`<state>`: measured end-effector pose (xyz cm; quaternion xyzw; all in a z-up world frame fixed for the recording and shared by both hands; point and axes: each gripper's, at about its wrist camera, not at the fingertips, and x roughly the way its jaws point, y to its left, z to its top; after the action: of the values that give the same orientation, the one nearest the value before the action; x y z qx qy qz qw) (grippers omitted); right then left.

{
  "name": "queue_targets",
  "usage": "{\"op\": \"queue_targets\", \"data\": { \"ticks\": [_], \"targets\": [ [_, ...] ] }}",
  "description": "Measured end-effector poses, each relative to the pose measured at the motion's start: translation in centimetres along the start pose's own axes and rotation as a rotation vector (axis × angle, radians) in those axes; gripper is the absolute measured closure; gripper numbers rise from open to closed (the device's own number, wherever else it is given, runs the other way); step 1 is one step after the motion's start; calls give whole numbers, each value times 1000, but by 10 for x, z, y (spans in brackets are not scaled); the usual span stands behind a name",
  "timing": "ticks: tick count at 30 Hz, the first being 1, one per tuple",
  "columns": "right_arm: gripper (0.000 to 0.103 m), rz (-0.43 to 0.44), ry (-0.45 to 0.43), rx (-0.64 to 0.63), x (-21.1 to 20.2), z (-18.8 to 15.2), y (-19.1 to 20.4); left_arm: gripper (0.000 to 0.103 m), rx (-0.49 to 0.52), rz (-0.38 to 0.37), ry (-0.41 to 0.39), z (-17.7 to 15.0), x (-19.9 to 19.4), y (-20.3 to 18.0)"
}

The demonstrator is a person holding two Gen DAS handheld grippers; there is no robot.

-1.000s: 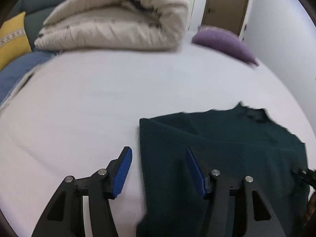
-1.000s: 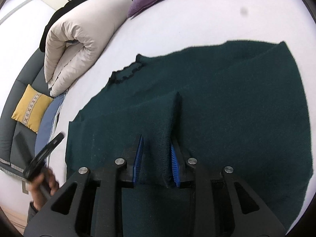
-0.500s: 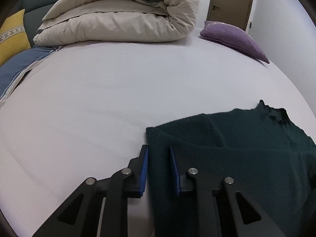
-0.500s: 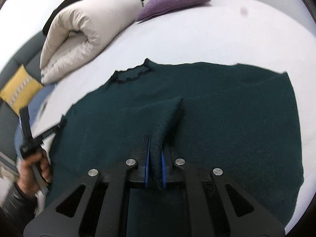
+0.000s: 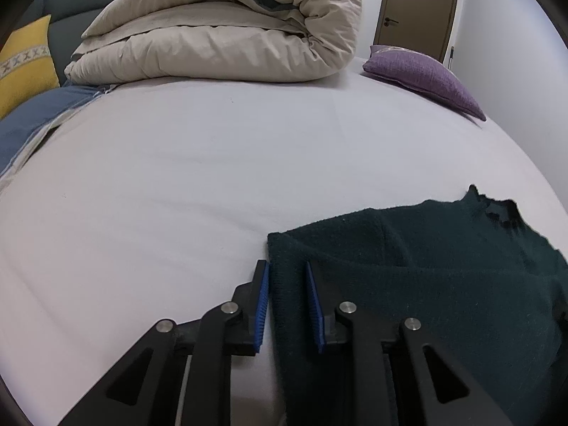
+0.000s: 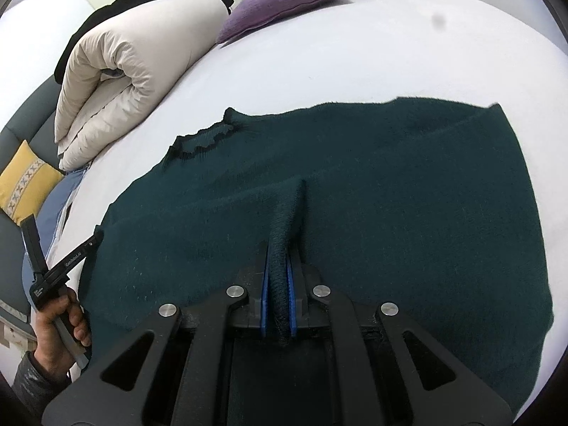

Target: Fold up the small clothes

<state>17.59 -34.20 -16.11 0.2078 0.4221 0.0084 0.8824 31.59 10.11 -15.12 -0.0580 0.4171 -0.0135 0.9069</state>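
Observation:
A dark green knit sweater (image 6: 408, 184) lies spread on the white bed, its ruffled collar (image 6: 209, 135) toward the far left. My right gripper (image 6: 277, 269) is shut on a pinched ridge of the sweater's fabric, lifted slightly. In the left wrist view the sweater (image 5: 443, 284) lies at the lower right, and my left gripper (image 5: 285, 284) is closed around its left edge, blue pads on either side of the fabric. The left gripper also shows in the right wrist view (image 6: 93, 241), held by a hand at the sweater's left edge.
A rolled beige duvet (image 5: 227, 32) lies at the far side of the bed (image 5: 213, 163). A purple cushion (image 5: 422, 74) sits at the far right. A yellow pillow (image 5: 21, 67) and a blue cloth (image 5: 32, 120) lie at the left edge.
My left gripper moved onto the sweater's left edge and closed from wide open. My right gripper tightened on the fabric ridge and lifted it a little.

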Motion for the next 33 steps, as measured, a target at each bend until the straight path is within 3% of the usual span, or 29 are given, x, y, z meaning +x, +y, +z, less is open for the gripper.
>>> {"op": "queue_targets", "data": {
  "ticks": [3,6,8,10,11,13,15,17,20,22,27,33],
  "targets": [
    [97,24,24,31,2,2,-5,75,-48,-15,-9,1,-22,8],
    [83,44,32,85,-13,4,-6,75,-59,-51,-57,-8,-62,12],
    [51,59,5,84,-26,1,-2,75,-35,-72,-46,-22,-82,7],
    [35,100,-32,92,-40,-6,3,65,12,-64,-21,-35,-88,-4],
    [35,105,-39,84,-43,-8,7,61,38,-36,-16,-40,-88,-9],
    [39,83,-11,28,-36,-13,19,55,85,33,10,-49,-77,-17],
    [53,21,54,-6,-21,-17,23,53,78,56,56,-59,-60,-12],
    [77,-36,55,-38,-18,-21,23,53,83,57,46,-62,-58,-11],
    [92,-45,51,-8,-25,-21,11,70,127,68,28,-66,-61,-19],
    [93,-53,41,2,-29,-21,8,76,139,75,14,-69,-62,-22],
    [95,-105,21,-51,-30,-27,19,76,116,103,-20,-73,-64,-18],
    [97,-50,3,12,-27,-32,-1,72,96,110,-3,-74,-57,-15]
  ]
}}
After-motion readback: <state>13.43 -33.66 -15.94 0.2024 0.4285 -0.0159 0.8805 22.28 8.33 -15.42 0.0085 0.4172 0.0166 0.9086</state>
